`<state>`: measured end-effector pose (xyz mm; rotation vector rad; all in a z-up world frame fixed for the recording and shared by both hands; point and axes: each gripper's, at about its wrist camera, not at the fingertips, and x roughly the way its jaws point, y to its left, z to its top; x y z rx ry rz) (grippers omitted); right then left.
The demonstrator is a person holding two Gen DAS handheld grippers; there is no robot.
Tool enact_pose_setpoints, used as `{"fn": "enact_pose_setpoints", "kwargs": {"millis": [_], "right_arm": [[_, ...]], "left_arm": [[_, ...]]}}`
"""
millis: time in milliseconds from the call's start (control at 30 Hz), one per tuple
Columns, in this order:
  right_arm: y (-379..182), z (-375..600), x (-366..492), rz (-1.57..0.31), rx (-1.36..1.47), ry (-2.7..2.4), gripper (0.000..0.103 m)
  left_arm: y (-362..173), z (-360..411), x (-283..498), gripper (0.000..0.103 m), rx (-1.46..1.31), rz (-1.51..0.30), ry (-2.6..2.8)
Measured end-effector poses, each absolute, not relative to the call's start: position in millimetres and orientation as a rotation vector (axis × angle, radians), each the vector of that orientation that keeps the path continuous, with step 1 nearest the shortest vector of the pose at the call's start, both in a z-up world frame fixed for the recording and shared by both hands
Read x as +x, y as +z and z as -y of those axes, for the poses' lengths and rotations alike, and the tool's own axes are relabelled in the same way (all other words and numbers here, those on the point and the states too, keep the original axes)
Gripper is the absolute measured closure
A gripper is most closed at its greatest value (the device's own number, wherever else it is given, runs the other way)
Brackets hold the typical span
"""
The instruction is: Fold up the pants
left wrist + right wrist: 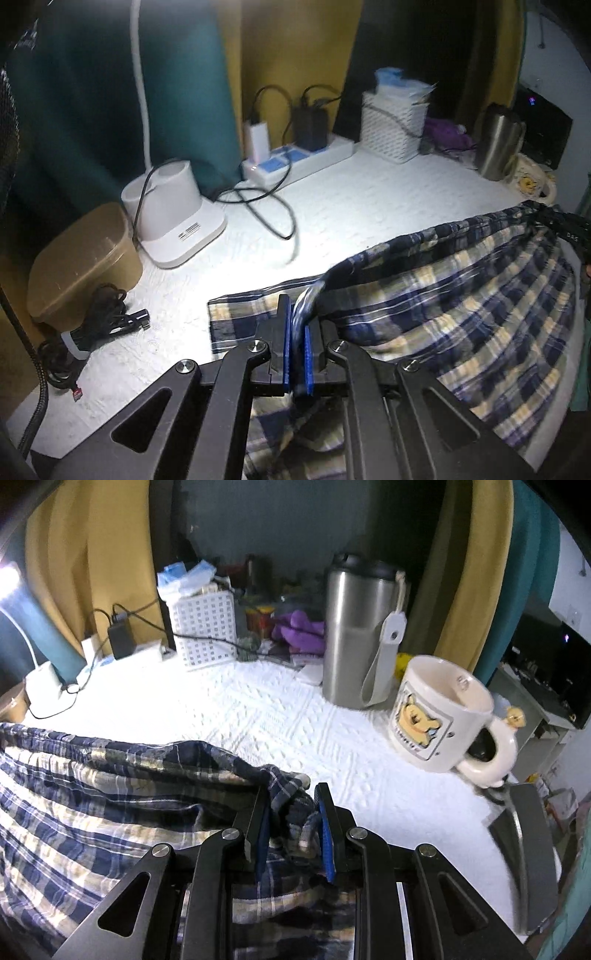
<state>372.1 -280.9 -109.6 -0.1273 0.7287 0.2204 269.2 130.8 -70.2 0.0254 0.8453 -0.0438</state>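
Note:
Blue, cream and white plaid pants [461,295] lie partly lifted over a white textured cover [369,206]. My left gripper [297,325] is shut on a thin fold of the pants' edge, pinched between its blue pads. The cloth stretches from there up to the right, where it is held off the surface. In the right wrist view the pants [92,794] spread to the left. My right gripper [291,801] is shut on a bunched corner of the fabric, which fills the gap between its pads. The cloth under both grippers is hidden.
A white lamp base [173,221], a brown box [85,258], coiled black cables [92,332] and a power strip [295,158] stand left and back. A white basket [205,627], a steel tumbler [358,638] and a cartoon mug [439,716] stand at the back right.

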Motion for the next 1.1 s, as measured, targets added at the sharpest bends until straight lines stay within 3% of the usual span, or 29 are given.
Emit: {"fn": "enact_pose_setpoints", "kwargs": {"millis": [467, 500, 567, 600, 633, 667, 733, 800, 1100], "right_arm": [[-118.1, 254.6, 397.2, -0.777, -0.190, 0.198, 0.078], [-117.3, 253.2, 398.3, -0.777, -0.195, 0.199, 0.071], [-115.4, 251.7, 399.3, -0.772, -0.201, 0.190, 0.044], [-114.1, 252.1, 399.1, -0.768, -0.197, 0.191, 0.023], [-112.2, 252.7, 397.9, -0.760, -0.190, 0.193, 0.016], [-109.2, 252.8, 395.2, -0.748, -0.187, 0.197, 0.016], [-105.4, 252.6, 390.6, -0.739, -0.189, 0.200, 0.016], [-100.7, 254.0, 384.0, -0.729, -0.190, 0.197, 0.016], [-89.4, 271.0, 344.4, -0.697, -0.169, 0.173, 0.016]], "left_arm": [[-91.6, -176.4, 282.4, 0.094, -0.061, -0.868, 0.054], [-91.1, -181.8, 282.8, 0.094, -0.082, -0.867, 0.060], [-89.4, -193.1, 281.3, 0.094, -0.102, -0.870, 0.116], [-87.1, -197.4, 278.9, 0.093, -0.114, -0.864, 0.124], [-85.2, -200.2, 276.8, 0.092, -0.129, -0.855, 0.121], [-80.6, -204.0, 271.3, 0.090, -0.154, -0.847, 0.112], [-73.4, -206.0, 260.8, 0.063, -0.175, -0.838, 0.106], [-66.5, -200.7, 244.7, 0.055, -0.190, -0.837, 0.068], [-103.7, -151.7, 212.6, 0.055, -0.125, -0.903, -0.081]]}}
